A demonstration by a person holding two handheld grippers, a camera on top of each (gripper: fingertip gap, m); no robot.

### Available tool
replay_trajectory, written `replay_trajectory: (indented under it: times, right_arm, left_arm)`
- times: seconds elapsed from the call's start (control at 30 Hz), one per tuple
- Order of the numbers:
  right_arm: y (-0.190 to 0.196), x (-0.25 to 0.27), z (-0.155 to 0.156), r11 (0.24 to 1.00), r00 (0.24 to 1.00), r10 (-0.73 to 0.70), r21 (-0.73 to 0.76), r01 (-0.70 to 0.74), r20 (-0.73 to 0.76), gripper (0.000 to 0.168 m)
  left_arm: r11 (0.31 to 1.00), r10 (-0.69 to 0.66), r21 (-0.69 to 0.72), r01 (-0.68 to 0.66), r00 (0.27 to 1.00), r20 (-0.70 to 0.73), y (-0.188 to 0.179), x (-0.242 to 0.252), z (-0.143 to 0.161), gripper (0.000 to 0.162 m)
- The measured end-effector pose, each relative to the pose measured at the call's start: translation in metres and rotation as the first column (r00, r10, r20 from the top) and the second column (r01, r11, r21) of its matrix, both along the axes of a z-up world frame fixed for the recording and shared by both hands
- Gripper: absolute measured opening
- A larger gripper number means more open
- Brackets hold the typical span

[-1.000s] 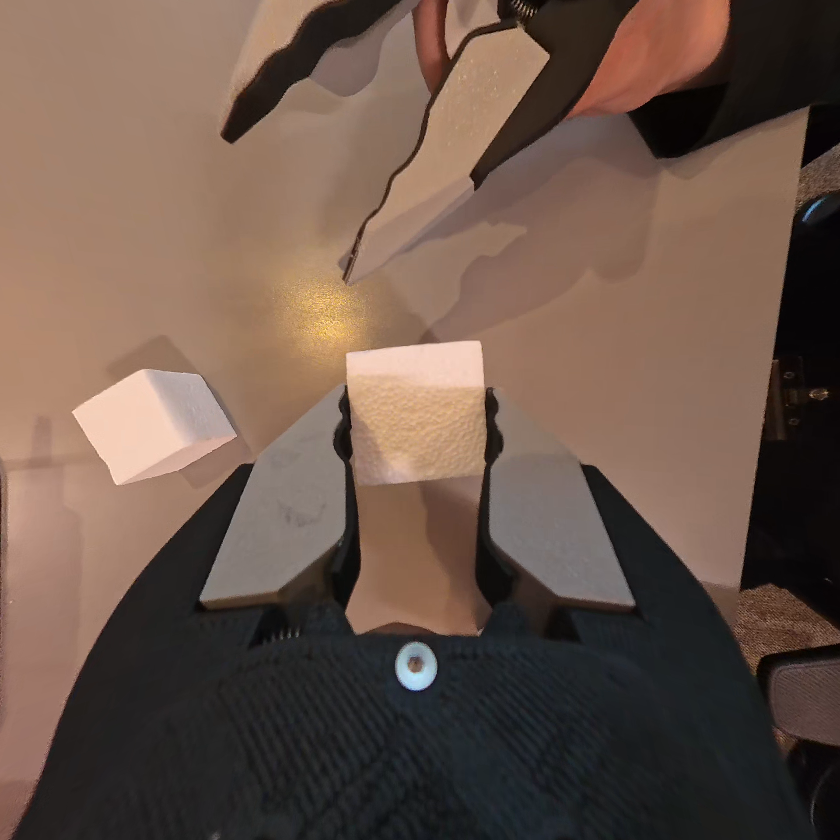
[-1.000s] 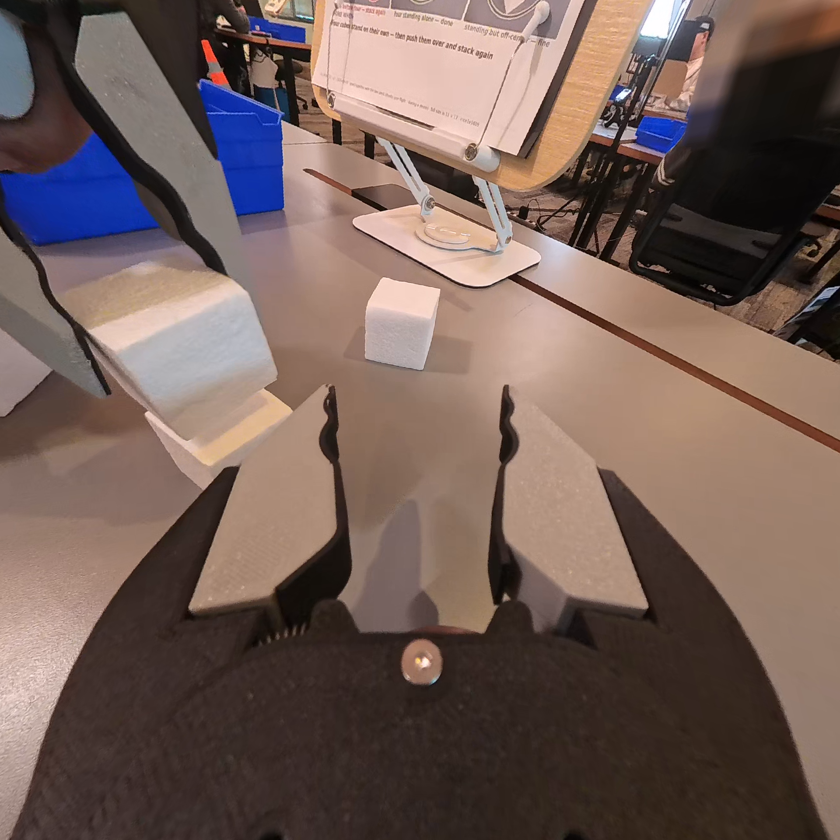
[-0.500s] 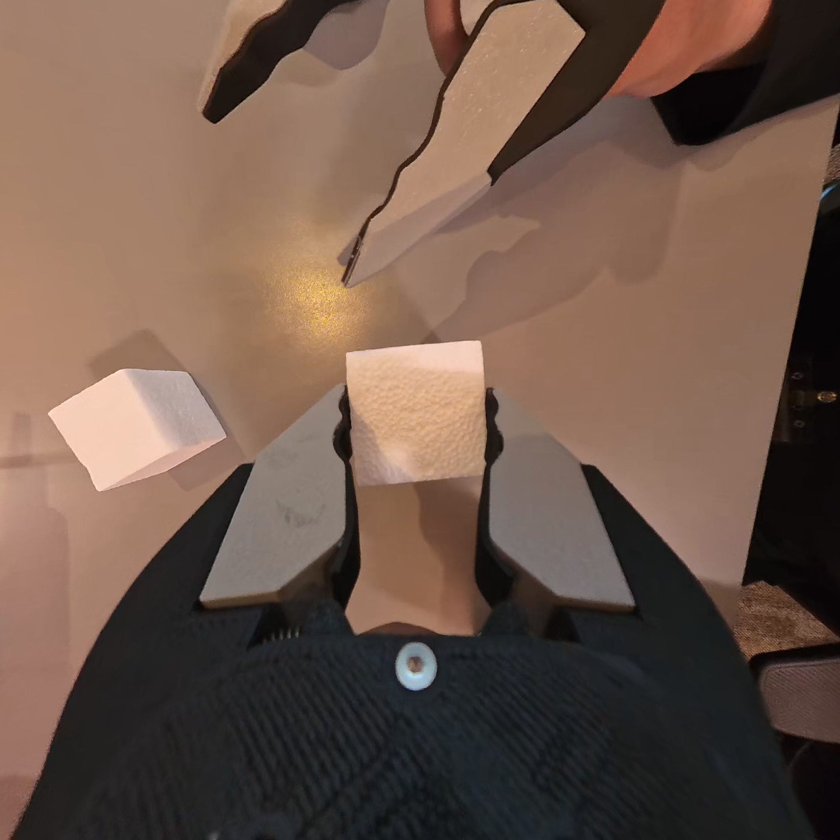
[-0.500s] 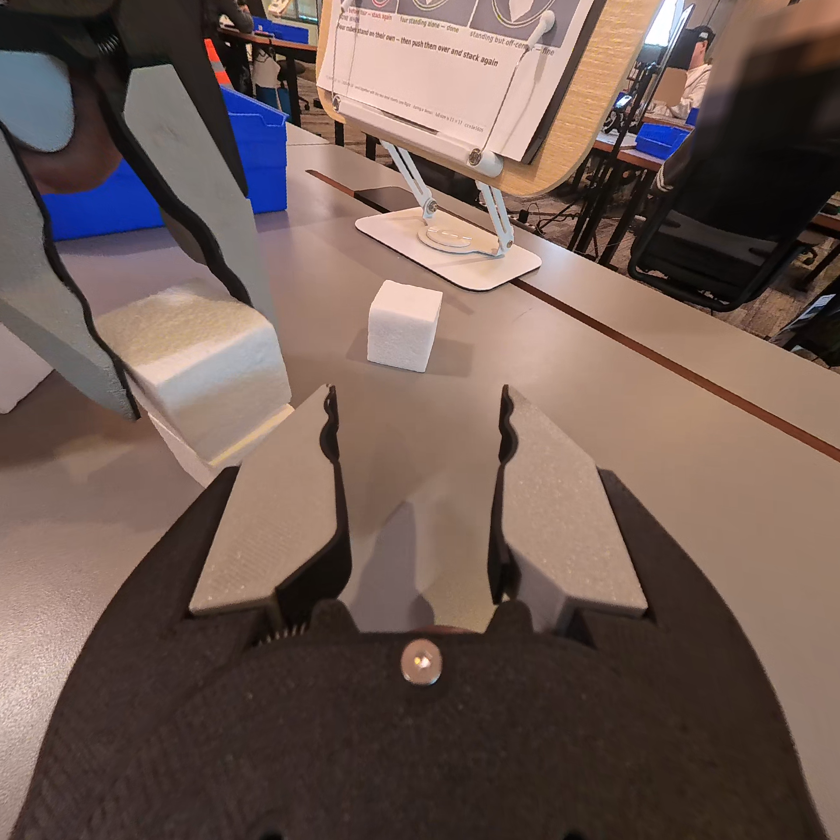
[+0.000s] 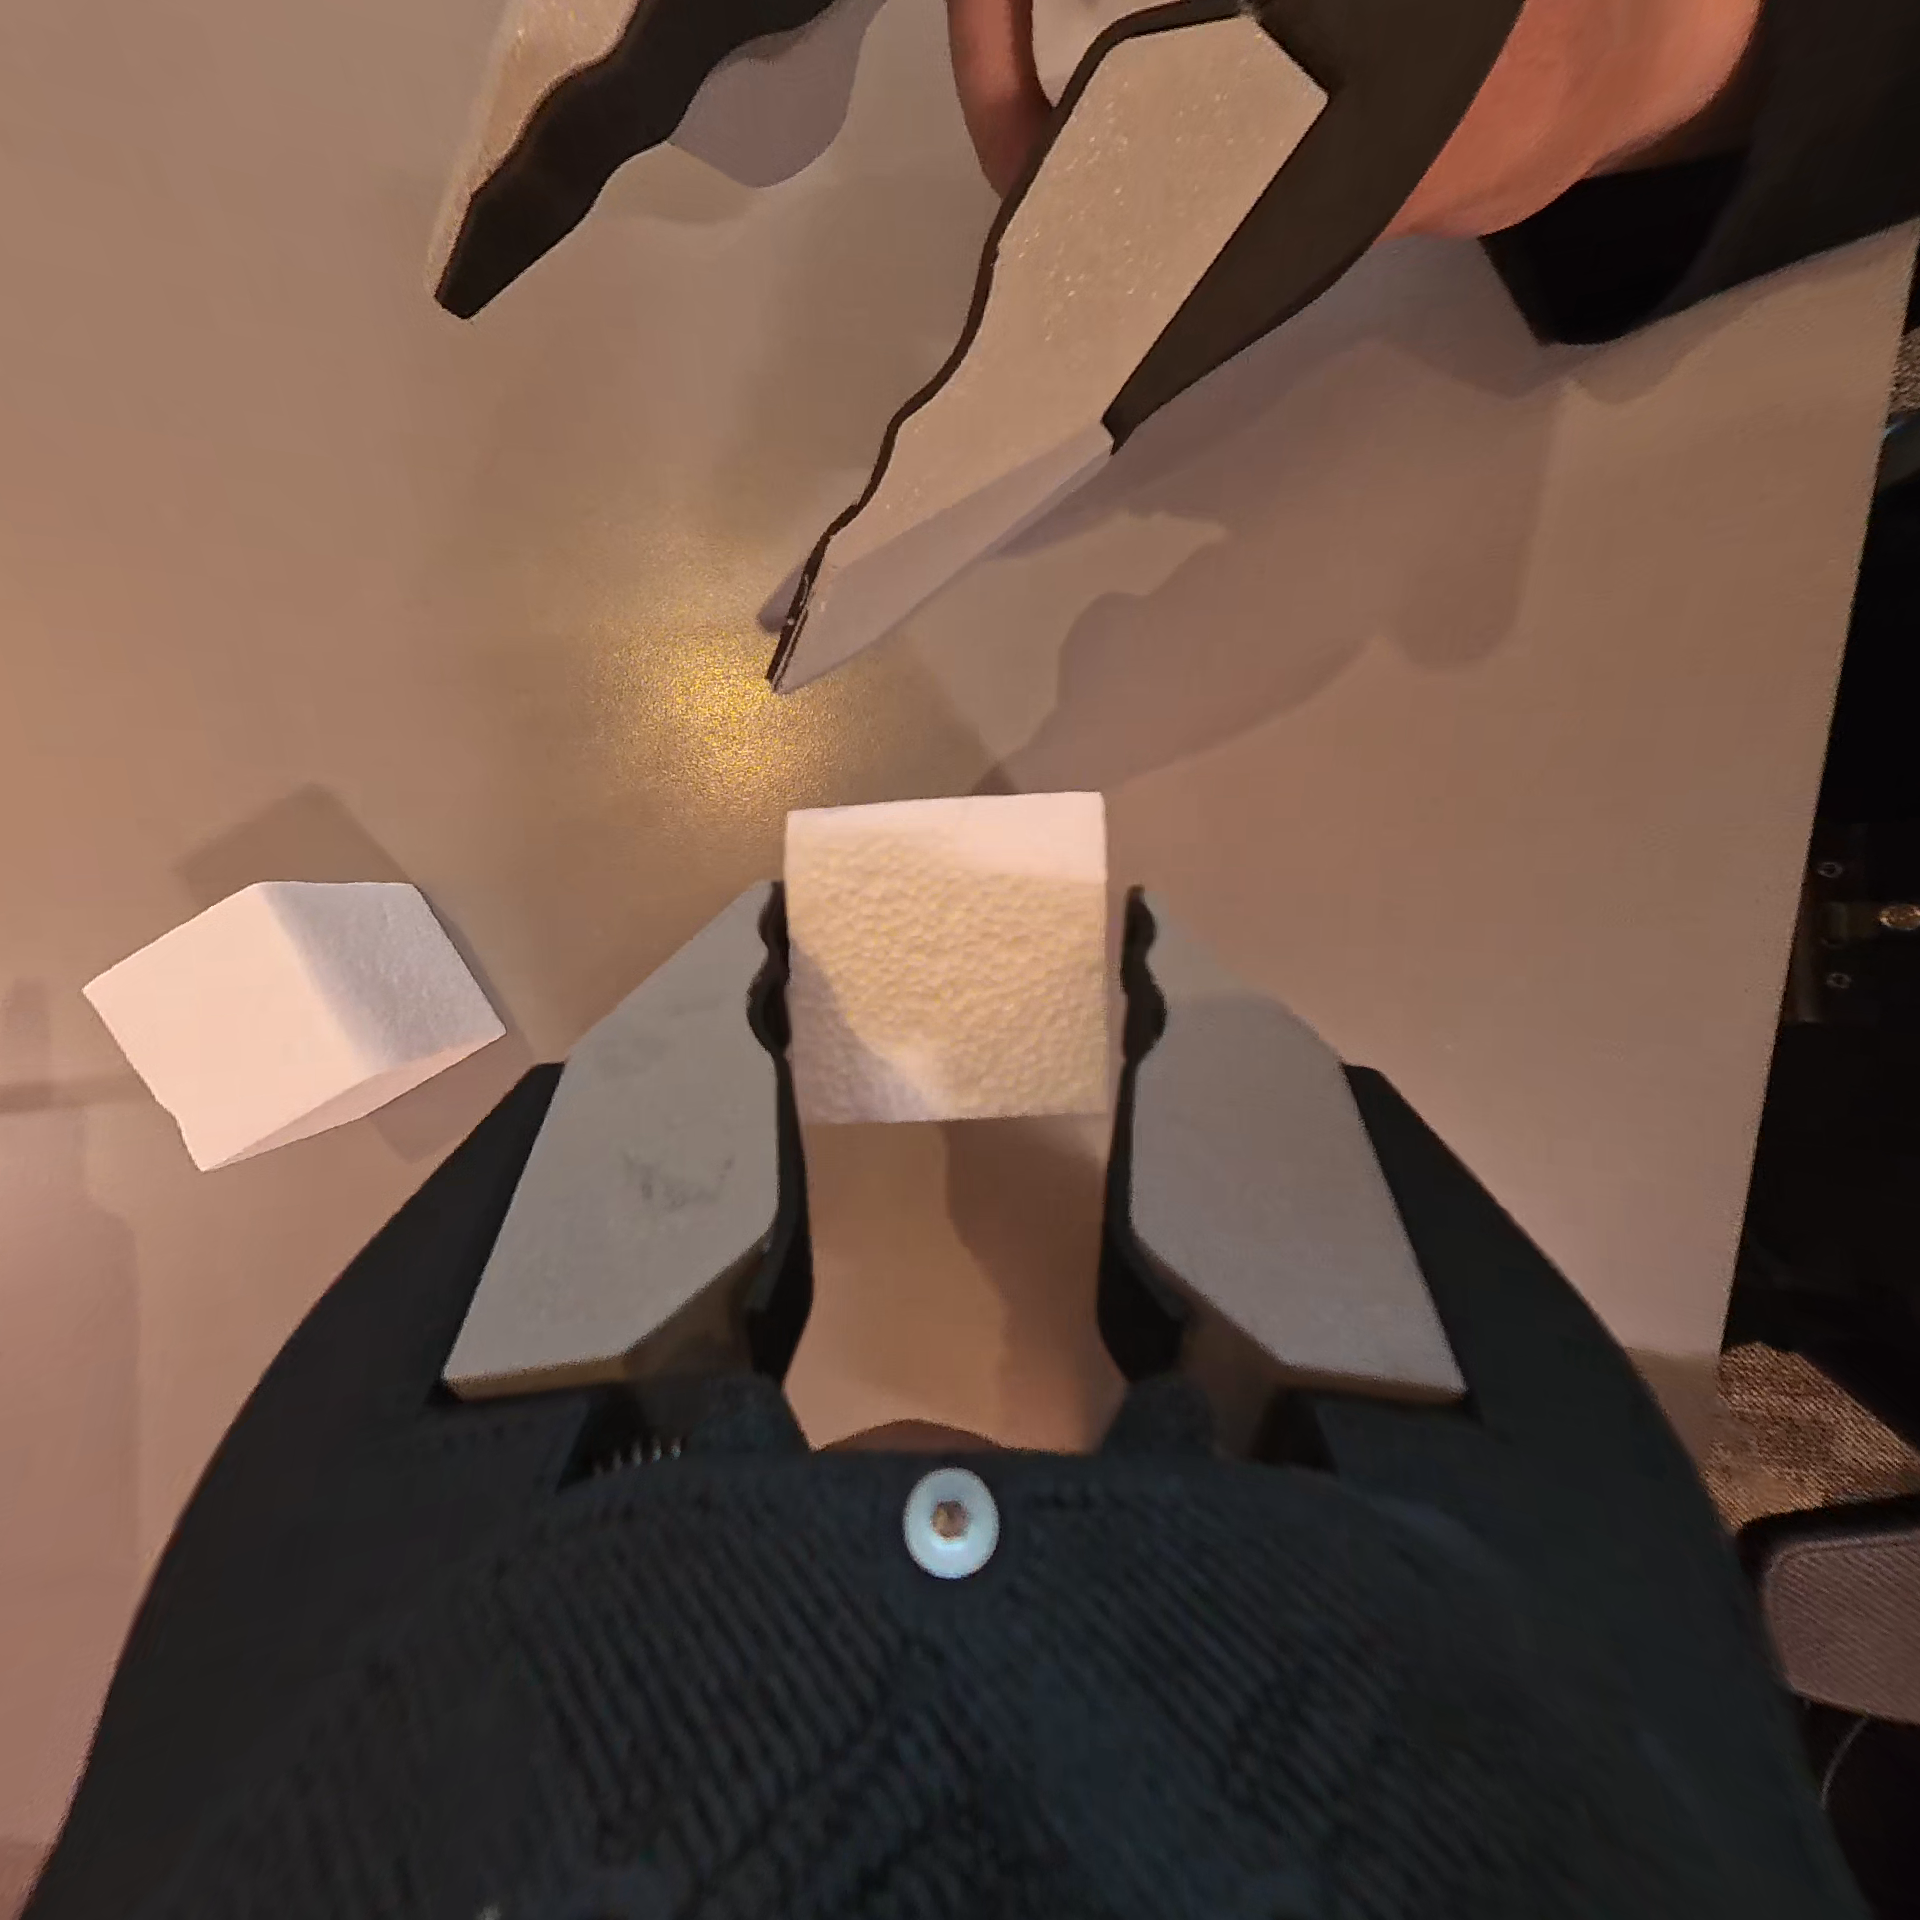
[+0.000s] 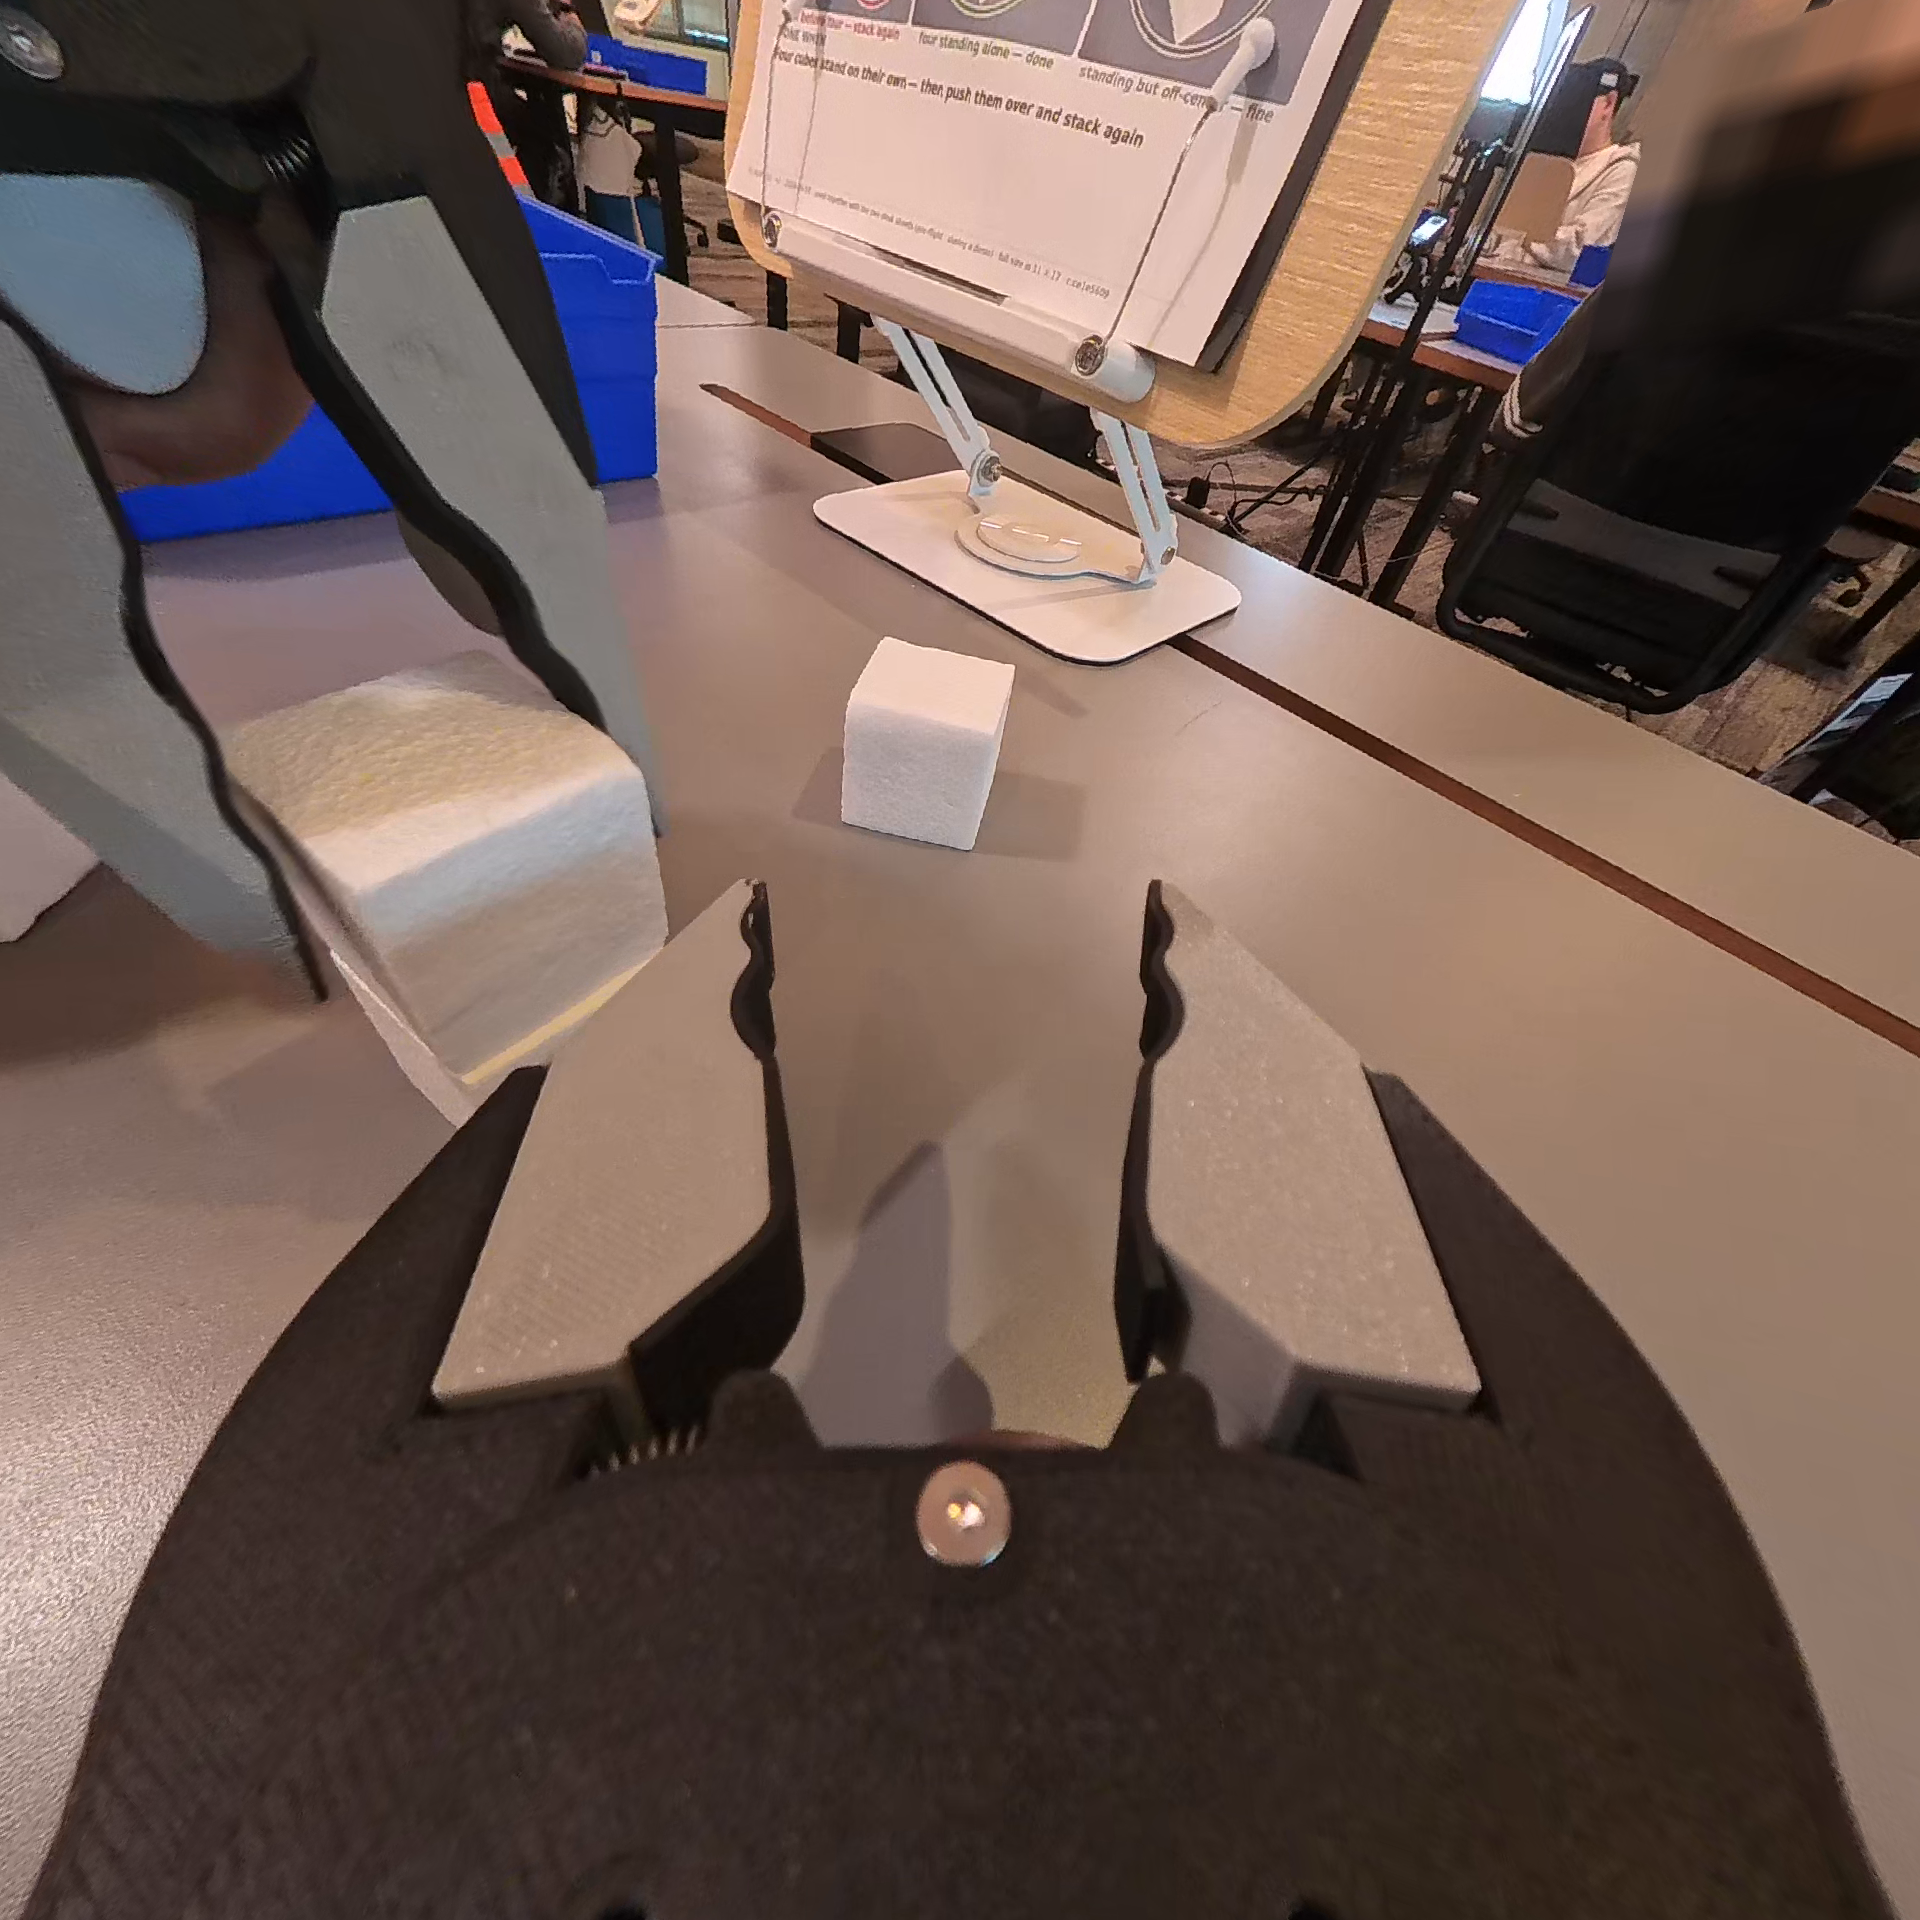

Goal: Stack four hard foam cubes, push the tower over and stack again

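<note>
Left gripper (image 5: 945,997) jaws pinching foam cube (image 5: 945,956), poised above base cube (image 6: 416,1049) for stacking. Right gripper (image 6: 956,966) jaws spread, empty, facing spare cube (image 6: 925,753) at frame centre on desk (image 6: 1455,935).

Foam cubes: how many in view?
4: held cube in left gripper; lower cube mostly hidden beneath; loose cube by stand; edge cube, cropped, probably.

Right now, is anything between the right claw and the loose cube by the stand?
Nothing: in the right wrist view, only bare table lies between the open right claw and that cube.
</note>
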State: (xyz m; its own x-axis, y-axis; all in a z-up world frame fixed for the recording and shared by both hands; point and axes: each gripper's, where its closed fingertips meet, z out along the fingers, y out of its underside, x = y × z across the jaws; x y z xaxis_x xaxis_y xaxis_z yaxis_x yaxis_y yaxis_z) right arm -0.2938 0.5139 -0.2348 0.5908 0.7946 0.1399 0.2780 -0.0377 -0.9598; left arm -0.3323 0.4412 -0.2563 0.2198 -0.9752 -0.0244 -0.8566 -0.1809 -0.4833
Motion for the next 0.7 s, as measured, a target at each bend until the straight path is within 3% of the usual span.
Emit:
replay_trajectory:
  times: [0.2, 0.33, 0.47, 0.7]
  right_arm:
    - [0.000, 0.000, 0.000, 1.000, 1.000, 0.000, 0.001, 0.000, 0.002, 0.069]
    - [0.001, 0.002, 0.002, 1.000, 1.000, -0.007, 0.002, 0.007, -0.006, 0.069]
    - [0.002, 0.004, 0.005, 1.000, 1.000, -0.015, 0.006, 0.015, -0.021, 0.069]
    - [0.000, 0.001, 0.008, 1.000, 1.000, -0.007, 0.024, 0.007, -0.014, 0.069]
  left_arm:
    - [0.999, 0.004, 0.031, -0.006, 0.999, 0.038, 0.002, 0.002, 0.008, 0.107]
    - [0.996, 0.043, 0.071, -0.048, 0.996, 0.073, -0.001, -0.014, 0.029, 0.104]
    - [0.971, 0.179, 0.140, -0.192, 0.979, 0.102, -0.007, -0.058, 0.048, 0.106]
    - [0.891, 0.415, 0.174, -0.418, 0.908, 0.057, -0.070, -0.142, 0.014, 0.102]
